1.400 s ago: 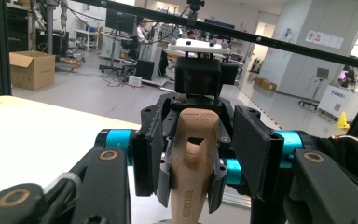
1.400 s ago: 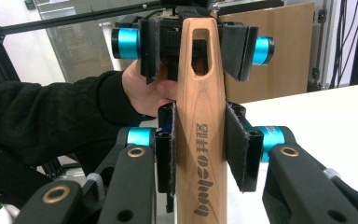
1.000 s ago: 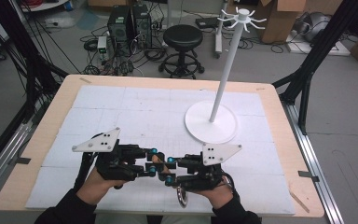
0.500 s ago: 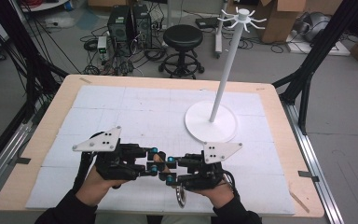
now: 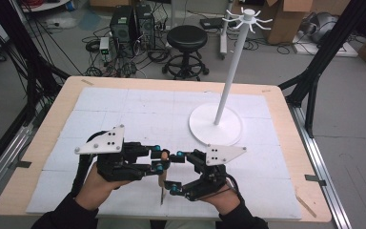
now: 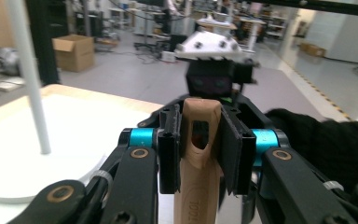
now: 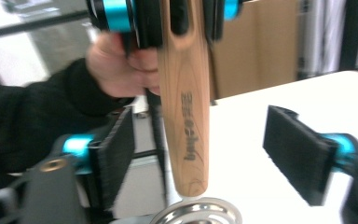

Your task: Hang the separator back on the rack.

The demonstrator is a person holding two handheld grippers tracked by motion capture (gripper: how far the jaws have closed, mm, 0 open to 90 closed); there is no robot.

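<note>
At the left of the high view, the left gripper (image 5: 159, 160) is held low over the white mat (image 5: 124, 109) near the table's front edge. In the left gripper view its two black jaws are seen clamped on the upper end of a wooden handle (image 6: 199, 154), just beside the slot cut through that end. The handle is held upright, and below it a metal utensil head (image 7: 198, 215) is seen at the bottom edge of the right gripper view; its exact kind cannot be told. Just to the right, the right gripper (image 5: 174, 172) is pointed towards the left one. In the right gripper view its jaws are spread wide on either side of the handle's lower part, and neither pad (image 7: 296, 151) touches the wood. Further right and farther back, a white hook stand (image 5: 226, 81) is seen upright on its round base, well apart from both grippers.
</note>
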